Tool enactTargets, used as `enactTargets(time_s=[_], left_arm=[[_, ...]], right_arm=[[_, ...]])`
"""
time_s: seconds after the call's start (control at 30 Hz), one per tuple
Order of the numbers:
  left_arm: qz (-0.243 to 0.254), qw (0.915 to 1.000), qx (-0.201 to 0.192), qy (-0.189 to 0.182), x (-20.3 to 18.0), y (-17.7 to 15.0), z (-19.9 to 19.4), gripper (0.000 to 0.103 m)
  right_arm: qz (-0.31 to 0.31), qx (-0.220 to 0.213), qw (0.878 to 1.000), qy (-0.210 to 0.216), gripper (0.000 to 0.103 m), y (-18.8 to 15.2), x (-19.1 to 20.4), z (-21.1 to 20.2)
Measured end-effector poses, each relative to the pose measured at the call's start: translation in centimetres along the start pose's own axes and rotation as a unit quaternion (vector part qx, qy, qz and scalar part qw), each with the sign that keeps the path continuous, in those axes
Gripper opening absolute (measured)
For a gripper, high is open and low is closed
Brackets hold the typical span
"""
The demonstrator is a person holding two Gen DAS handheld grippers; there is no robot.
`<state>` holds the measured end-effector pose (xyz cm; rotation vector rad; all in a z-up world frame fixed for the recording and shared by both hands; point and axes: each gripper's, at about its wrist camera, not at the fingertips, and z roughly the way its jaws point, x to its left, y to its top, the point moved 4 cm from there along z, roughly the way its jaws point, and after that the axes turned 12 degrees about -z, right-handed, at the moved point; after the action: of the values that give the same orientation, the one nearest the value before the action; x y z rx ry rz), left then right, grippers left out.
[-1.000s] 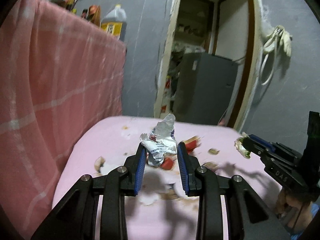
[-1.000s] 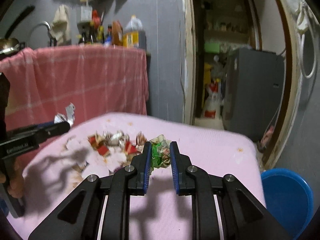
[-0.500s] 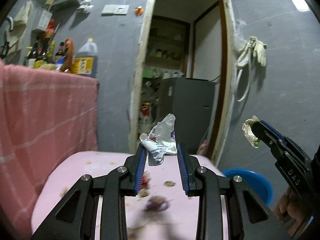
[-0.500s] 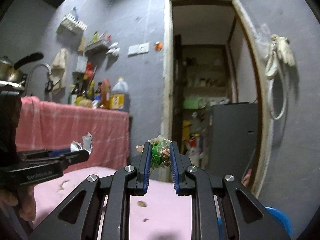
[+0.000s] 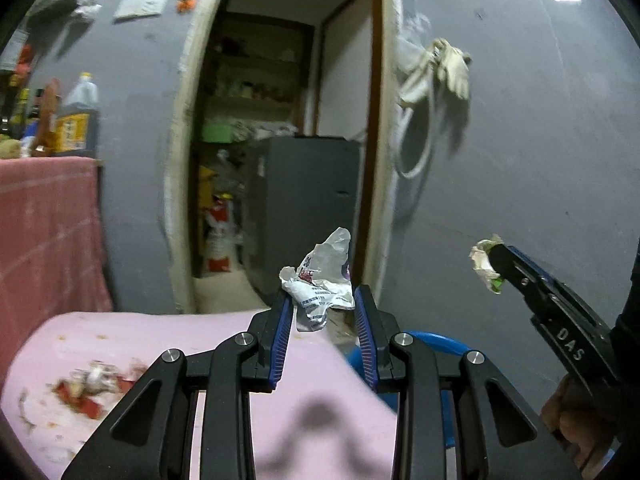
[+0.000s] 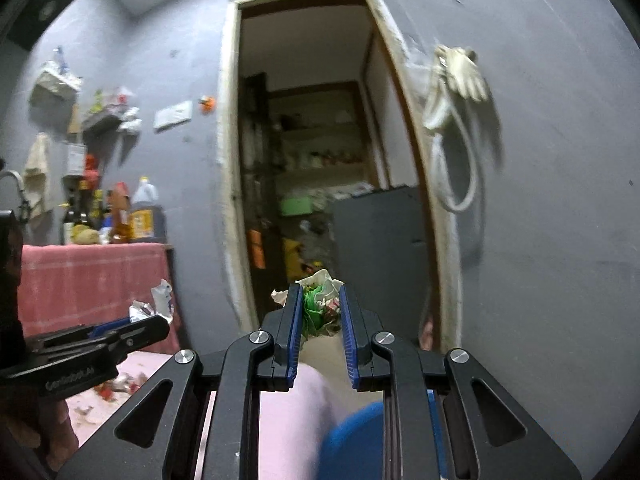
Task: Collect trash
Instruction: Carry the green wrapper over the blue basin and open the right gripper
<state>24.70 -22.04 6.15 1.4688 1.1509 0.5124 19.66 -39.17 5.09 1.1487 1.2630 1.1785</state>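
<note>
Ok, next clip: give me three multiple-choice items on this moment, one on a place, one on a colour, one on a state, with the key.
1. Where does the blue tub sit?
A. on the pink table
B. low down, past the pink table's edge
C. on the shelf in the doorway

2. What colour shows in the paper wad in the right gripper?
A. green
B. orange
C. purple

3. What is the state of the left gripper?
A. open and empty
B. shut with nothing in it
C. shut on a crumpled wrapper

Key: 1 B, the tub's rim shows below and beyond the table's edge. 2 A, bright green folds sit between the blue pads. 3 C, the white printed wrapper is pinched between the pads, clear of the table.
</note>
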Motion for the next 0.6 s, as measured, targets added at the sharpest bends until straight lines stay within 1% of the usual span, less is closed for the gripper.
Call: enactTargets(time_s=[0.17,0.27,0.33,0.47,0.6], left_arm=[[-0.004,0.9985,0.052,-0.018,-2.0,-1.3,3.6,0.027],[-0.017,0.9953,0.092,-0.023,-2.5,-2.2,5.8,0.027],[-0.028,0.992,0.121,-0.023,-2.6,-2.8,7.3,0.027],[-0.039,0.9852,0.166,-0.022,-2.8,-3.7,9.8,0.027],[-0.053,0.9777,0.202,-0.023,-2.7,-4.5,11.7,0.027]], right_arm=[[0.016,0.032,0.999,-0.024,0.016,-1.8,-2.7,0.7],[0.029,0.056,0.997,-0.033,0.016,-3.0,-4.2,1.2],[0.038,0.072,0.996,-0.037,0.016,-4.0,-5.0,1.4],[0.052,0.103,0.992,-0.045,0.017,-5.3,-6.2,2.1],[0.068,0.129,0.988,-0.055,0.018,-6.4,-7.2,2.6]])
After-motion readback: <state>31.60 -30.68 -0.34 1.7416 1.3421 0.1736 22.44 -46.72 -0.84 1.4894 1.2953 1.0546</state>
